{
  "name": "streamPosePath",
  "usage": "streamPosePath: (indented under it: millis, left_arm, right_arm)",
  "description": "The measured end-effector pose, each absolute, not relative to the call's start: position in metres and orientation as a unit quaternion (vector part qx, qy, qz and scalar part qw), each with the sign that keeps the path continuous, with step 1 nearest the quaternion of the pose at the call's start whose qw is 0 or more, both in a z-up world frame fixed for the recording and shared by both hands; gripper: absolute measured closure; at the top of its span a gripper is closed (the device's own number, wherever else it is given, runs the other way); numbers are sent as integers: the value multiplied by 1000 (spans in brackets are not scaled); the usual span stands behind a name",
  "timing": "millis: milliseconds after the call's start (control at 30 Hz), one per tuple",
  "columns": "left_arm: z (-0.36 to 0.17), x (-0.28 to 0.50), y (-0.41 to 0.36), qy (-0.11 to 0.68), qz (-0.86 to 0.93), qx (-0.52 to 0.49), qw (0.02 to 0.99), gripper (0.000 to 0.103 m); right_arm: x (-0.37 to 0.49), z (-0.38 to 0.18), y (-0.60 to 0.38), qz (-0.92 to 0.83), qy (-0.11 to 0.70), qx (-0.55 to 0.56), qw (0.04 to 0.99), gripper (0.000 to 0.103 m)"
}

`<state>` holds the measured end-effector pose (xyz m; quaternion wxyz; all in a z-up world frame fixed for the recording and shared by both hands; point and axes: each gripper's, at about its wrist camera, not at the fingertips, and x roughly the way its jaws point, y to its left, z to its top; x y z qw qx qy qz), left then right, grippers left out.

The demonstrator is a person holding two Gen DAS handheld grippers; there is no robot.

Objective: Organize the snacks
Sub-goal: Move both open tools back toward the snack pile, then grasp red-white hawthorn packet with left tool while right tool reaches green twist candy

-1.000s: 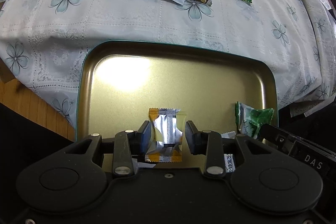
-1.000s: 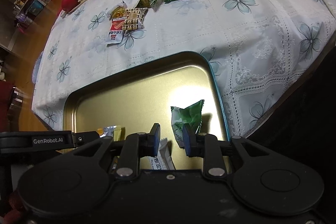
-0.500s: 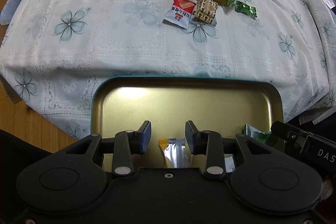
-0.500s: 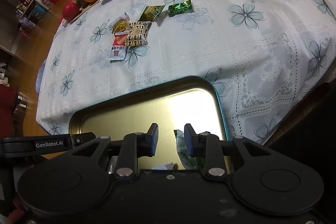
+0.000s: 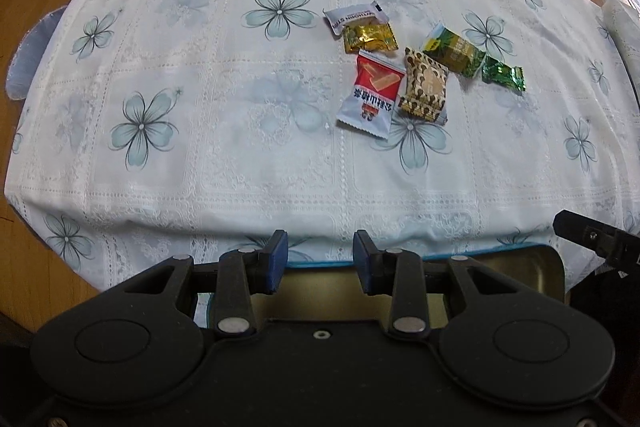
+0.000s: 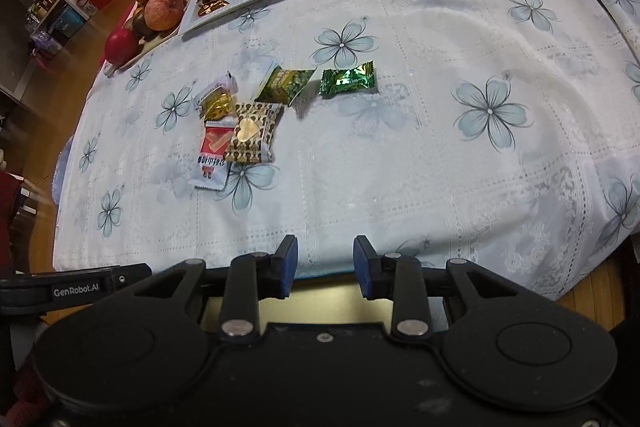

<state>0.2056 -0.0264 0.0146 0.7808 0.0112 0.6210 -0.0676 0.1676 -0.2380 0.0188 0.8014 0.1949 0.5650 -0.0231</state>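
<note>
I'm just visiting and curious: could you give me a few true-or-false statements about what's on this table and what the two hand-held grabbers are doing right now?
1. Both grippers hold nothing. True: the left gripper and the right gripper have nothing between their jaws; the right one's are opening.
2. The snacks lie loose on the tablecloth. True.
3. The red and white packet lies inside the gold tray. False: it lies on the cloth, beyond the tray.
4. The shiny green candy is buried under the other snacks. False: it lies apart at the edge of the group.
5. An apple sits among oranges at the table's far side. True.
</note>
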Motion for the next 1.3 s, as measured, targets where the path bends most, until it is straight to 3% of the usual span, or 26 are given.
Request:
streamPosePath:
  millis: [967,1300]
  left_arm:
    - [3,330,-28,543,-62,-5,838,59]
    - [-22,330,-34,579,-73,-12,812,58]
  right_arm:
    - [342,-14,-268,-88,538,204,813,62]
    - [353,-46,-287,-133,554,212,794,61]
